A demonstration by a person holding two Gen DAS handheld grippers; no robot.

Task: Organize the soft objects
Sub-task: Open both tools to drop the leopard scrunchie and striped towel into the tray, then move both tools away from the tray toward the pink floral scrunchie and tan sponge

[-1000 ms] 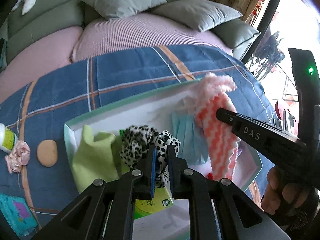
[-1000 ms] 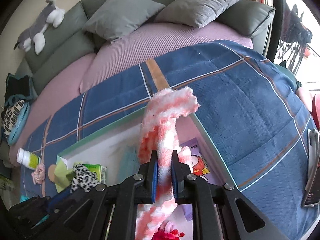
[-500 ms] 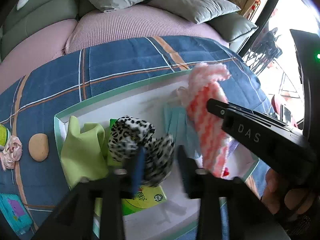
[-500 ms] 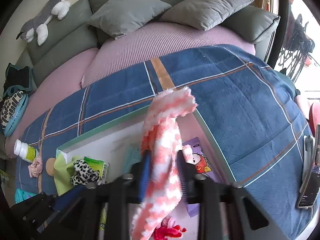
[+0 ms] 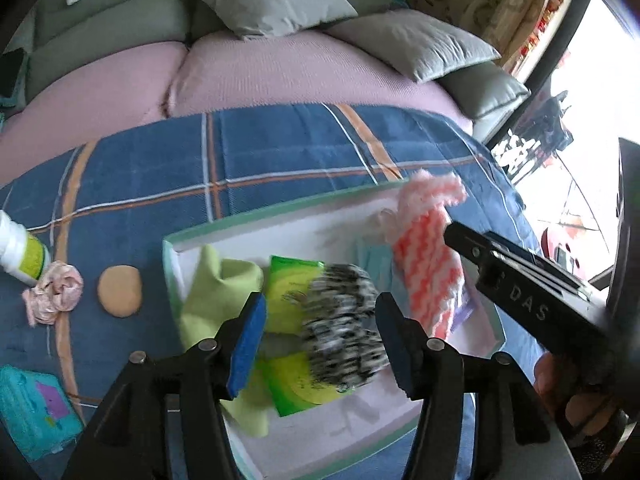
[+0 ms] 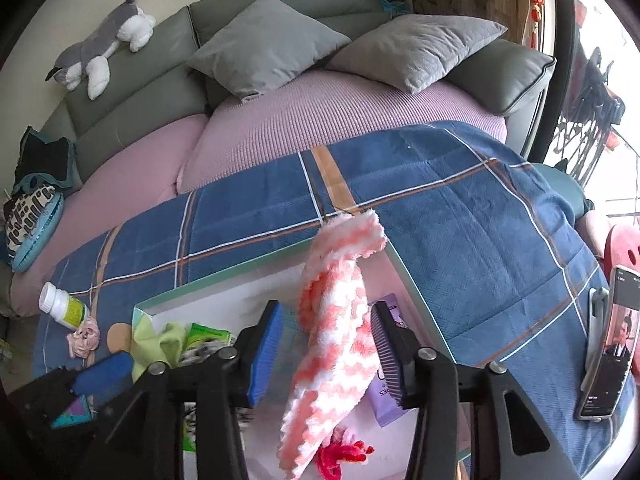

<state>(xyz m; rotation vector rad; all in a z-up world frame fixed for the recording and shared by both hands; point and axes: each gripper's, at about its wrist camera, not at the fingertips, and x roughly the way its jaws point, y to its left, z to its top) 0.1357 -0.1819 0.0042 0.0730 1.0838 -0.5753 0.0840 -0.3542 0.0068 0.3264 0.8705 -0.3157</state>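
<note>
On the plaid blanket (image 6: pixel 460 216): box (image 5: pixel 280 220), bottle (image 5: pixel 20 248) and rosette (image 5: pixel 54 294) beside it. Left gripper (image 5: pixel 320 334) opening, leopard scrunchie (image 5: pixel 340 320) loose between pads. Right gripper (image 6: pixel 326 354) opening, pink towel (image 6: pixel 336 320) draped between.
</note>
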